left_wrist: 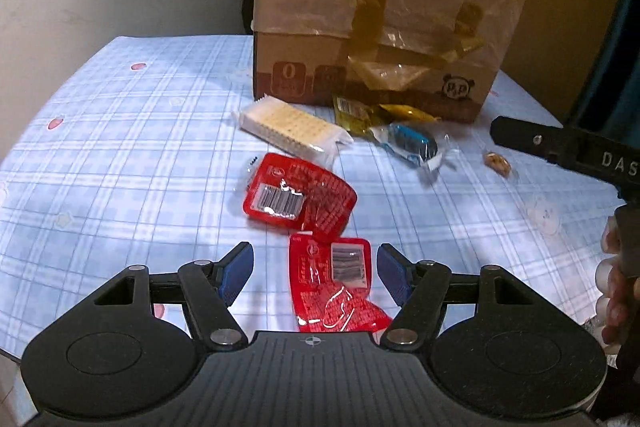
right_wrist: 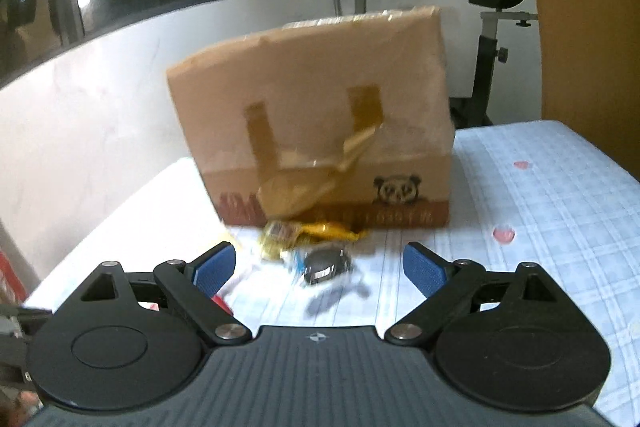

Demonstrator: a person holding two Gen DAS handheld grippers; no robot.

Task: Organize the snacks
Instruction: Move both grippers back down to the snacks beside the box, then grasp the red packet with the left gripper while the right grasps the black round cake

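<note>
My left gripper [left_wrist: 315, 273] is open and low over the table. A red snack packet [left_wrist: 336, 287] lies flat between its blue pads [left_wrist: 236, 271], and the pads do not press on it. A second red packet [left_wrist: 300, 197] lies just beyond. Farther off are a white cracker pack [left_wrist: 292, 131], yellow packets [left_wrist: 352, 111] and a blue snack in clear wrap [left_wrist: 412, 143]. My right gripper [right_wrist: 320, 269] is open and empty. It faces a blurred dark wrapped snack [right_wrist: 326, 265] and the yellow packets [right_wrist: 280, 237]. One of its fingers [left_wrist: 560, 143] reaches in from the right in the left wrist view.
A taped cardboard box [left_wrist: 380, 19] [right_wrist: 312, 115] stands upright behind the snacks on the blue checked tablecloth [left_wrist: 120, 147]. A small wrapped candy [left_wrist: 498, 163] lies to the right. A hand [left_wrist: 612, 275] is at the right edge. An exercise bike [right_wrist: 496, 39] stands behind the table.
</note>
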